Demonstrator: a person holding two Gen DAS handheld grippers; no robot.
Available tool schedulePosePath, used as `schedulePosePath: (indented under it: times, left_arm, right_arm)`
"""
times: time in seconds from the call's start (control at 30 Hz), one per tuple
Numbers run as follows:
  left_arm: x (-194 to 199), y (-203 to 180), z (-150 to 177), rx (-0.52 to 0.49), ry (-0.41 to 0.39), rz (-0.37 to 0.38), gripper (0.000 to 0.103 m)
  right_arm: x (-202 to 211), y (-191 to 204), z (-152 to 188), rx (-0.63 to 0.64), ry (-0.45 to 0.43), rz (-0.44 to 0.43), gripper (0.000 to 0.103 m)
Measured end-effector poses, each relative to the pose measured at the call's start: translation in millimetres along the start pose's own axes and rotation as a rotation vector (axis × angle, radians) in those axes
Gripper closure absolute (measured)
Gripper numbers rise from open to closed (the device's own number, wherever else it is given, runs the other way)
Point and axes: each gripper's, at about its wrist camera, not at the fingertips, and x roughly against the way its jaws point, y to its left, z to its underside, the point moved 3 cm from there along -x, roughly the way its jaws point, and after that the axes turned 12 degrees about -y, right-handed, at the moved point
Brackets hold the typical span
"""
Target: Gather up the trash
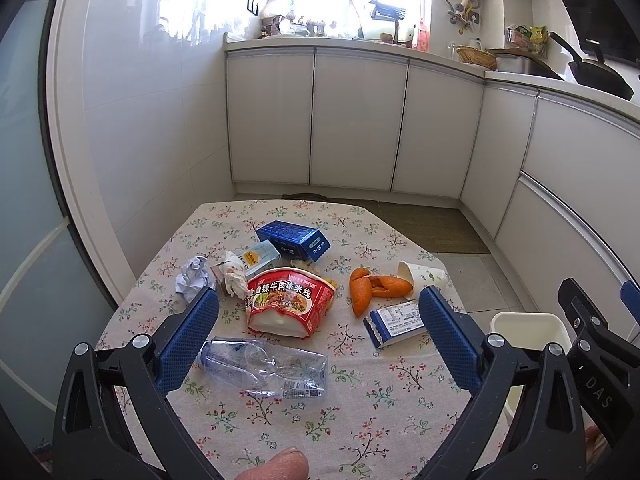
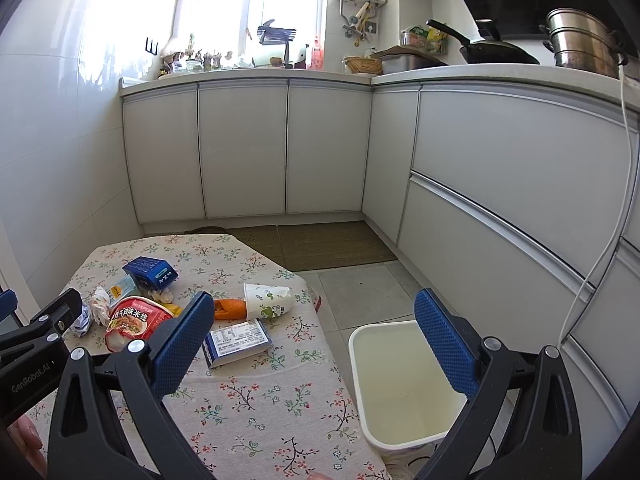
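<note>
While both tools hung above the floral-clothed table (image 1: 360,400), neither held or touched anything. The left tool (image 1: 318,308) stood spread wide, its blue pads framing the litter in the middle of its view: a red noodle bowl (image 1: 290,300) at centre, a crushed clear plastic bottle (image 1: 266,368) just below it, and a blue-and-white carton (image 1: 396,322) close beside the right-hand pad (image 1: 448,336). Orange peel (image 1: 374,286) lay touching a tipped paper cup (image 1: 424,274) right of centre, with a blue box (image 1: 296,238) above the bowl and crumpled paper (image 1: 192,278) at the left. The right tool (image 2: 314,332) was likewise released wide, one pad over the table edge, the other over the white bin (image 2: 400,384) standing on the floor beside the table at the lower right of its frame.
</note>
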Motion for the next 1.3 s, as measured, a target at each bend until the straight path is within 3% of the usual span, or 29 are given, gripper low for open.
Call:
schedulePosePath:
  times: [0.17, 0.43, 0.6, 0.73, 0.83, 0.9, 0.97, 1.07, 1.3]
  left_arm:
    - [-8.4, 5.3, 5.6, 0.034, 0.061, 0.017, 0.007]
    - [-26.6, 22.2, 11.8, 0.09, 0.152, 0.02, 0.007]
    - [-55.9, 47.8, 14.6, 0.174, 0.251, 0.02, 0.007]
    - [-88.1, 75.4, 13.3, 0.246, 0.331, 0.038, 0.007]
    - [-117.8, 94.4, 18.9, 0.348, 0.41, 0.111, 0.007]
    - [-142.0, 99.5, 24.3, 0.373, 0.502, 0.137, 0.007]
    - [-164.8, 100.0, 23.4, 0.341, 0.566, 0.109, 0.007]
    - [-198.5, 99.9, 8.8, 0.323, 0.584, 0.078, 0.007]
    - [-288.2, 93.7, -17.2, 0.392, 0.633, -0.014, 0.007]
  right_arm:
    - [-5.6, -1.4, 2.1, -0.015, 0.044, -0.01, 0.006]
    - [-30.0, 6.8, 2.7, -0.086, 0.196, -0.074, 0.006]
    - [-54.2, 18.3, -9.1, -0.161, 0.294, -0.139, 0.006]
    - [-77.5, 24.6, -11.5, -0.238, 0.355, -0.206, 0.006]
    - [-91.5, 20.8, 2.3, -0.295, 0.39, -0.236, 0.006]
    - [-106.1, 18.1, 17.3, -0.352, 0.469, -0.257, 0.006]
    - [-116.4, 16.4, 24.9, -0.447, 0.538, -0.317, 0.006]
    - [-124.4, 13.4, 31.4, -0.533, 0.572, -0.339, 0.006]
    - [-139.6, 21.3, 50.0, -0.45, 0.656, -0.284, 0.006]
